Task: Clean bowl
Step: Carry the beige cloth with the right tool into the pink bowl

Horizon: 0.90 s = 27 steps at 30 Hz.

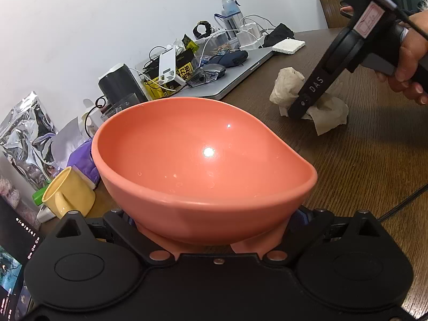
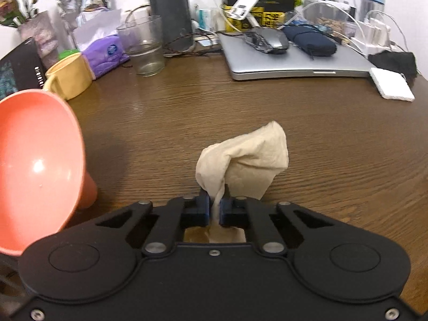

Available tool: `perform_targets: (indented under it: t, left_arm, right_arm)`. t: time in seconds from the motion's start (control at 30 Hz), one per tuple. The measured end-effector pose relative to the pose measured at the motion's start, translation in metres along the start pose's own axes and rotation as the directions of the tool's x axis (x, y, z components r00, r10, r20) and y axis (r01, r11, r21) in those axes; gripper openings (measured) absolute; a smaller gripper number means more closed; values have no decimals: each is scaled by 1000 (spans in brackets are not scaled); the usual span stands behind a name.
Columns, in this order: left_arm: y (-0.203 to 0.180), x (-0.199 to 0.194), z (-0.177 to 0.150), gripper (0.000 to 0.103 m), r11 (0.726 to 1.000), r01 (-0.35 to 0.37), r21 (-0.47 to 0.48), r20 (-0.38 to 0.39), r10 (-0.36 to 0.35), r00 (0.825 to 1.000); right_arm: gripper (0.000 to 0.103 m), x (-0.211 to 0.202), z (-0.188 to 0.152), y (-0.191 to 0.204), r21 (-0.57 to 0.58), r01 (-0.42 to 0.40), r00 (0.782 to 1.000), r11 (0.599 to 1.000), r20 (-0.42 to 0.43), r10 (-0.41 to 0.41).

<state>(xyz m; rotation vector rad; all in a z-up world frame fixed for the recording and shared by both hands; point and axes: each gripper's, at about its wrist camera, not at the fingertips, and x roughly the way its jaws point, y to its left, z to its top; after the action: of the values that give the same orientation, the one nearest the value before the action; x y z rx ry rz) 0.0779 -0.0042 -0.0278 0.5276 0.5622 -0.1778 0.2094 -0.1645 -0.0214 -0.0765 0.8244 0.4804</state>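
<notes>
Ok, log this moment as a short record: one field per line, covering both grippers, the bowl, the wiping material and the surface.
left gripper: shut on the bowl's foot, holding the bowl tilted
bowl: salmon pink, inside shows small specks and droplet marks
right gripper: shut on the paper towel
paper towel: beige, crumpled, not yet in the bowl
table: dark wood grain
nearby: yellow mug, empty glass, closed laptop
wiping: not yet begun

Right tongs [image 2: 216, 208] pinch a beige tissue [image 2: 248, 160], seemingly over the table [image 2: 321, 133].
</notes>
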Motion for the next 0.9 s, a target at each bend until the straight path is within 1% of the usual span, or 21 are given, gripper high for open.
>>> perform_targets:
  t: [0.13, 0.23, 0.33, 0.47, 0.63, 0.8, 0.9]
  left_arm:
    - [-1, 0, 0, 96, 1000, -2, 5, 2, 2, 1000]
    - [-2, 0, 0, 96, 1000, -1, 11, 5, 1, 1000]
    - [-2, 0, 0, 96, 1000, 1, 15, 7, -2, 1000]
    - [-2, 0, 0, 96, 1000, 7, 24, 11, -7, 1000]
    - [-2, 1, 0, 96, 999, 15, 40, 19, -16, 1000]
    - [-3, 2, 0, 96, 998, 25, 59, 29, -27, 999]
    - [-2, 3, 0, 96, 997, 30, 67, 34, -32, 999]
  right_arm:
    - [7, -21, -1, 11, -94, -4, 996, 996, 87, 12]
    - [7, -48, 4, 22, -169, -79, 986, 982, 130, 102]
    - [7, -73, 10, 34, -246, -147, 969, 958, 161, 190]
    - [7, -69, 13, 50, -333, -177, 971, 926, 95, 220]
    - [7, -63, 18, 70, -435, -220, 969, 873, 10, 249]
    - [7, -57, 23, 90, -526, -267, 961, 807, -78, 266]
    - [7, -55, 24, 105, -578, -298, 953, 760, -134, 273]
